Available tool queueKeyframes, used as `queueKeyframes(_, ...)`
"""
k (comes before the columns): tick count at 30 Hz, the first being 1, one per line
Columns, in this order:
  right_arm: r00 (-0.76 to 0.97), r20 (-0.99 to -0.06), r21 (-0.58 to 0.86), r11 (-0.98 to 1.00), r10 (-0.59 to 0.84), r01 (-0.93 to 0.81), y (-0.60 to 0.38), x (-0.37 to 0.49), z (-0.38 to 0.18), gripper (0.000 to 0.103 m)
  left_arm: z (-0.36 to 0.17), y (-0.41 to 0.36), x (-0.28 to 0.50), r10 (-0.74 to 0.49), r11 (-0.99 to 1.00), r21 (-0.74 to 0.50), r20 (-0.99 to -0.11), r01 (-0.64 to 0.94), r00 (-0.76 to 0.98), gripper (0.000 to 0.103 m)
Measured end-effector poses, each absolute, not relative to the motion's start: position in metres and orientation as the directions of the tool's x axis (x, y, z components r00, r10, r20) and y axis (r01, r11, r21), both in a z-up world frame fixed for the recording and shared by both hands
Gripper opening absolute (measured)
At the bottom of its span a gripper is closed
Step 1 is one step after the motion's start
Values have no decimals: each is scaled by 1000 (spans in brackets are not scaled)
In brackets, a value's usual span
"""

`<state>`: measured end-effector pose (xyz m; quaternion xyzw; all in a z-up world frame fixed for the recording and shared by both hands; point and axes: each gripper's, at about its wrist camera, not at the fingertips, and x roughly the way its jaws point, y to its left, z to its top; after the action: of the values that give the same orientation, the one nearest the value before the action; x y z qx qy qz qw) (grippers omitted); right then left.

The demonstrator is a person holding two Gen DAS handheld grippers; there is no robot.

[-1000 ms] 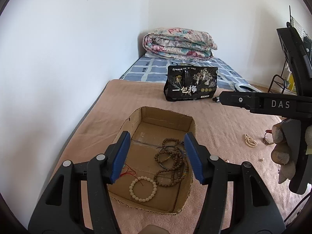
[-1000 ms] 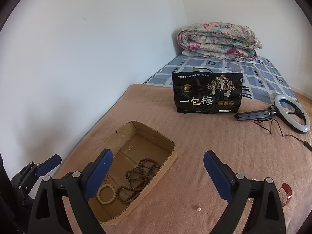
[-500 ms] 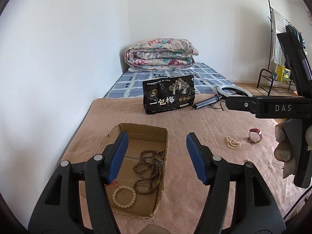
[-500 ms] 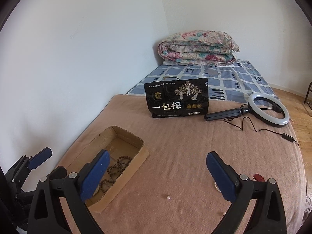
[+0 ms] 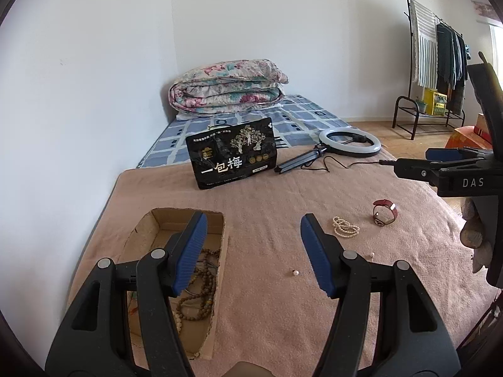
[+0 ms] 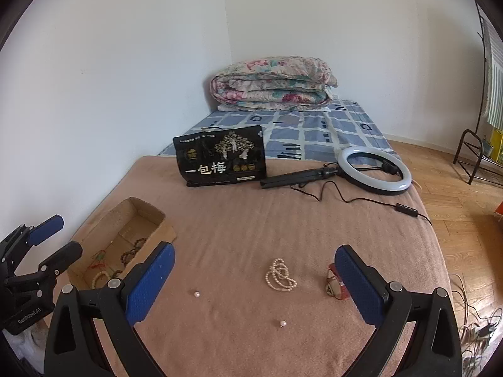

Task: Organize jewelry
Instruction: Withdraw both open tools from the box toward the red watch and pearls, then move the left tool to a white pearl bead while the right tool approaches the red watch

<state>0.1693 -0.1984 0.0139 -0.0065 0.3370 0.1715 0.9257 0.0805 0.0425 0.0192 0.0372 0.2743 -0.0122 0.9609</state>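
Note:
An open cardboard box point(image 5: 221, 223) sits at the left on the tan blanket, holding brown and cream bead bracelets point(image 5: 201, 295). My left gripper point(image 5: 254, 221) is open and empty, hovering over the box's right wall. To its right lie a pearl bracelet point(image 5: 345, 226), a red watch point(image 5: 385, 212) and two loose pearls point(image 5: 295, 272). My right gripper point(image 6: 254, 251) stands wide open above the blanket. The pearl bracelet point(image 6: 279, 275) lies below, between its fingers, untouched. The watch point(image 6: 333, 282) is partly hidden behind the right finger. One loose pearl point(image 6: 196, 294) lies left, another point(image 6: 283, 323) nearer.
A black snack bag point(image 6: 220, 160) stands at the far edge of the blanket, with a ring light point(image 6: 374, 172) on a folded tripod and its cable beside it. A folded floral quilt point(image 6: 273, 84) lies behind. White wall runs along the left; wooden floor and a clothes rack point(image 5: 440, 47) are at the right.
Both grippers moved right: the box slid toward the left edge in each view. The pearl bracelet, watch and loose pearls came into view under the right gripper, whose jaws opened slightly wider.

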Motion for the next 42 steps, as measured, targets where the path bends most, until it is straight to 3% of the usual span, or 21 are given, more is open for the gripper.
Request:
queueKeyframes(16, 697, -683, 159, 976, 217, -149, -294, 188, -38, 103, -24, 36, 138, -159, 983, -178, -671, 51, 725, 64)
queueKeyframes(29, 632, -738, 199, 971, 239, -134, -301, 194, -76, 103, -66, 14, 154, -195, 980, -176, -728, 97, 658, 61)
queueKeyframes(42, 616, -759, 125, 976, 211, -180, -280, 203, -89, 103, -106, 11, 165, -208, 977, -193, -780, 89, 591, 56)
